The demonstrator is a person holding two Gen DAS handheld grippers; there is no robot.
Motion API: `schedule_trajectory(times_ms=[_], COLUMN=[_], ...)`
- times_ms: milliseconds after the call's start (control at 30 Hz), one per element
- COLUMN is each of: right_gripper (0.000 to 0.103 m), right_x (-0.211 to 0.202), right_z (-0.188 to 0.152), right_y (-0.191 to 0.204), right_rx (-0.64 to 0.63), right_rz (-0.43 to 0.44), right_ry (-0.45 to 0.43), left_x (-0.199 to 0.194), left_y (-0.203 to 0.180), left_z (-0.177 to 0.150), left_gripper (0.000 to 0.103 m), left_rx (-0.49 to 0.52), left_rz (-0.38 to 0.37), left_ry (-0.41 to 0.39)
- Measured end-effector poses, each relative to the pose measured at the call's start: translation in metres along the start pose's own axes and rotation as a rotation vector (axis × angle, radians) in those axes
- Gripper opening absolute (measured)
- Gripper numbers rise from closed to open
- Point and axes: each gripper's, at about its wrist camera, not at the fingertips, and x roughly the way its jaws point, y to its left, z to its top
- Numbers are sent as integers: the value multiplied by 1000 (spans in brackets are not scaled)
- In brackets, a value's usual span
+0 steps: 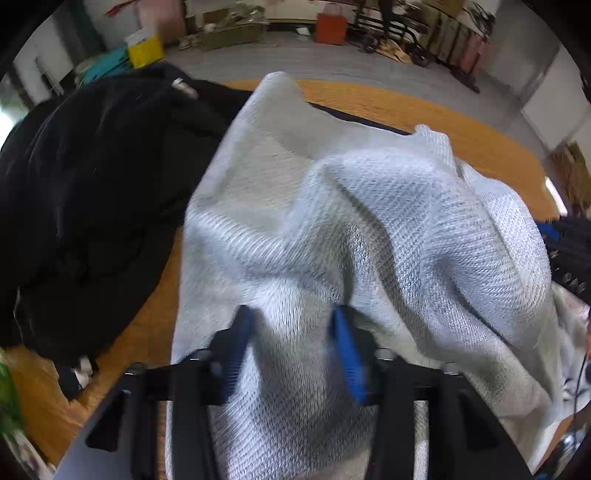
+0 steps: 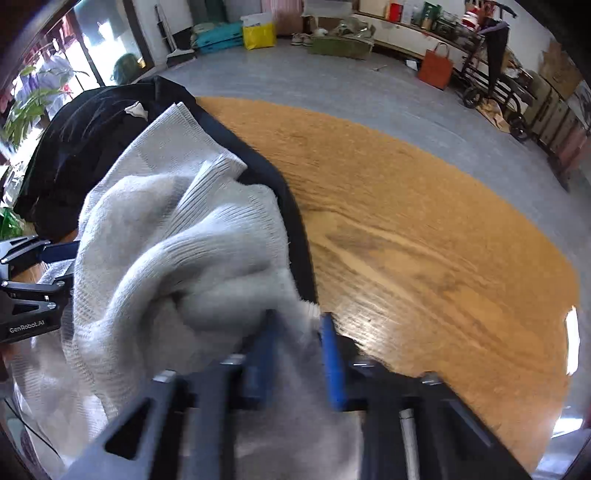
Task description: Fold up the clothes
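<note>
Sweater (image 1: 369, 221), pale grey knit, lies bunched on the wooden desk (image 2: 424, 221), with its left side touching and partly over a heap of black clothes (image 1: 92, 184) at ten o'clock in the left wrist view. It looks soft, floppy and fairly thick, so it should sag wherever it is not held; the ribbed hem (image 2: 218, 177) or a seam looks the firmest place to take hold, as loose knit would stretch.

Left gripper (image 1: 291, 325) points steeply down with cloth rising between its blue pads (image 1: 347, 354); the jaws stand partly apart and, though blur hides the contact, I judge them clamped on a fold of the sweater. Right gripper (image 2: 299, 328) has its jaws nearly together on an edge of the same sweater, at six o'clock in its own view. The other gripper shows at nine o'clock there.

The desk is bare wood from one to four o'clock, giving room to spread the garment. Beyond it is a grey floor with an orange bag (image 2: 436, 68), a yellow bag (image 2: 258, 33), a cart (image 2: 495, 81) and shelves along the wall.
</note>
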Motion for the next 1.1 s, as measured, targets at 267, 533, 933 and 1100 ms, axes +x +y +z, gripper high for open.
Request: schedule_trajectory(times_ms=[267, 533, 933, 1100], right_gripper=[1, 83, 30, 16], right_x=[-19, -28, 7, -13], right_z=[-7, 8, 15, 10], right_y=[-11, -25, -8, 4], right_rx=[59, 51, 20, 21], right_rz=[-141, 96, 185, 35], right_ry=[-65, -51, 65, 44], left_x=[-23, -31, -36, -45], left_y=[33, 35, 54, 55], left_z=[-34, -41, -40, -44], left_gripper=[17, 18, 20, 20], left_rx=[-121, -113, -93, -123], left_rz=[-86, -80, -100, -83], left_ry=[-3, 23, 23, 28])
